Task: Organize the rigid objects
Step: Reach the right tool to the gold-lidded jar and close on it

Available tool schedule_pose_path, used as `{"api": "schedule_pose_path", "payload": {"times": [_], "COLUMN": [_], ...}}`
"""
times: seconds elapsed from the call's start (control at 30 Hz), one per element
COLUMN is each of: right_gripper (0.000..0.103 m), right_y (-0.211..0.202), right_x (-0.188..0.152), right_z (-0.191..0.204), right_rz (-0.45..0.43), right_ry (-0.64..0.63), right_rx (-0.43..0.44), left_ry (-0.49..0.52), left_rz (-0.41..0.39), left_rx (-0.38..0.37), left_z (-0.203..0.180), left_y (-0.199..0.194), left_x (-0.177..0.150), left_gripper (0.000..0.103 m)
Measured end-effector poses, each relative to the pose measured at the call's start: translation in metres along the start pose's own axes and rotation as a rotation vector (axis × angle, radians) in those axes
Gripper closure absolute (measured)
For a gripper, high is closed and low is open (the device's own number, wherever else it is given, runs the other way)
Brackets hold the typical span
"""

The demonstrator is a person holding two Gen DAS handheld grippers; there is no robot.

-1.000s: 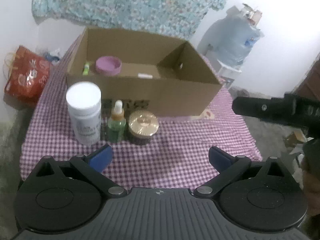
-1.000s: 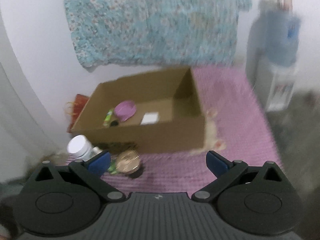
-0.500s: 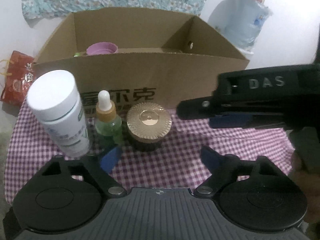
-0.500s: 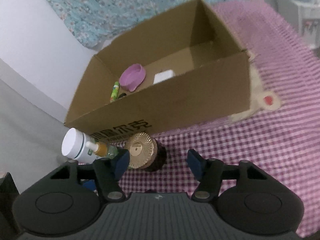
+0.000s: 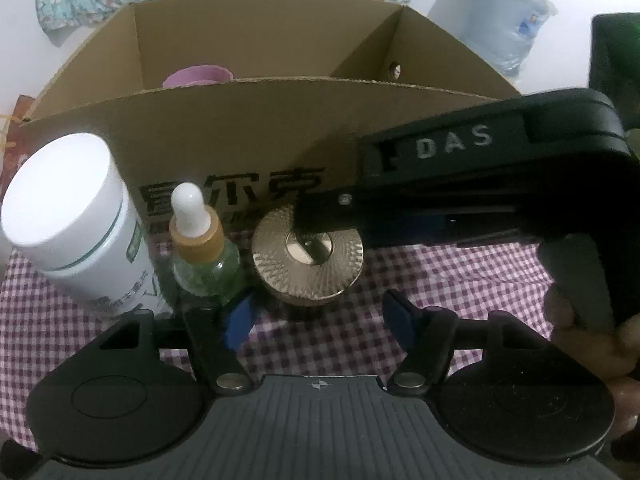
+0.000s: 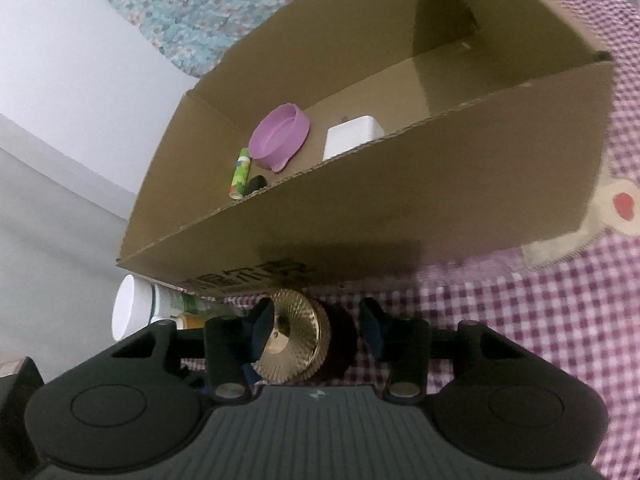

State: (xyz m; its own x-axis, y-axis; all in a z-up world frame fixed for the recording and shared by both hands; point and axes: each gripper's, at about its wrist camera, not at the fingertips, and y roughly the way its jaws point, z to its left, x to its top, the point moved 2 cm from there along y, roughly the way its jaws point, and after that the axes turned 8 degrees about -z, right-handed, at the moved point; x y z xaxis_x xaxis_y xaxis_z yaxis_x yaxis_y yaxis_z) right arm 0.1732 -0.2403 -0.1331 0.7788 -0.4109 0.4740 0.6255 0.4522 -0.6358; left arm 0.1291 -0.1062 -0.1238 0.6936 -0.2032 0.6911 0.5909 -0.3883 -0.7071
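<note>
On the checked cloth (image 5: 460,276), just near of the cardboard box (image 5: 248,128) printed "尔克", stand a white-capped bottle (image 5: 68,216), a dropper bottle (image 5: 200,248) and a gold-lidded jar (image 5: 308,264). The right gripper (image 6: 318,330), marked "DAS", straddles the jar, fingers apart. The left gripper (image 5: 320,320) is spread, empty.

The right gripper (image 5: 316,220) is hiding part of the gold jar lid (image 5: 308,260). The box wall (image 6: 400,200) is covering part of the white block (image 6: 352,136) and black thing (image 6: 256,184).
</note>
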Motion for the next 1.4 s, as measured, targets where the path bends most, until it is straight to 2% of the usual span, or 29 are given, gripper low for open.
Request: {"api": "schedule_pose_path", "payload": {"times": [0.07, 0.23, 0.87, 1.4], "right_gripper": [0.058, 0.058, 0.058, 0.058], "right_y": [0.003, 0.003, -0.039, -0.061], "right_x": [-0.001, -0.001, -0.021, -0.032], "right_z": [0.001, 0.004, -0.031, -0.041], "right_rz": [0.005, 0.014, 0.022, 0.024], "right_ry": [0.007, 0.001, 0.128, 0.137], "right_rx": [0.02, 0.018, -0.02, -0.06], "left_ry": [0.002, 0.002, 0.12, 0.132], "left_rz": [-0.002, -0.001, -0.013, -0.015], "left_rx": [0.005, 0.001, -0.094, -0.167], "left_z": [-0.001, -0.003, -0.052, -0.074], "left_y": [0.0, 0.0, -0.002, -0.005], "left_x": [0.0, 0.002, -0.003, -0.02], "left_gripper": [0.035, 0.035, 0.035, 0.035]}}
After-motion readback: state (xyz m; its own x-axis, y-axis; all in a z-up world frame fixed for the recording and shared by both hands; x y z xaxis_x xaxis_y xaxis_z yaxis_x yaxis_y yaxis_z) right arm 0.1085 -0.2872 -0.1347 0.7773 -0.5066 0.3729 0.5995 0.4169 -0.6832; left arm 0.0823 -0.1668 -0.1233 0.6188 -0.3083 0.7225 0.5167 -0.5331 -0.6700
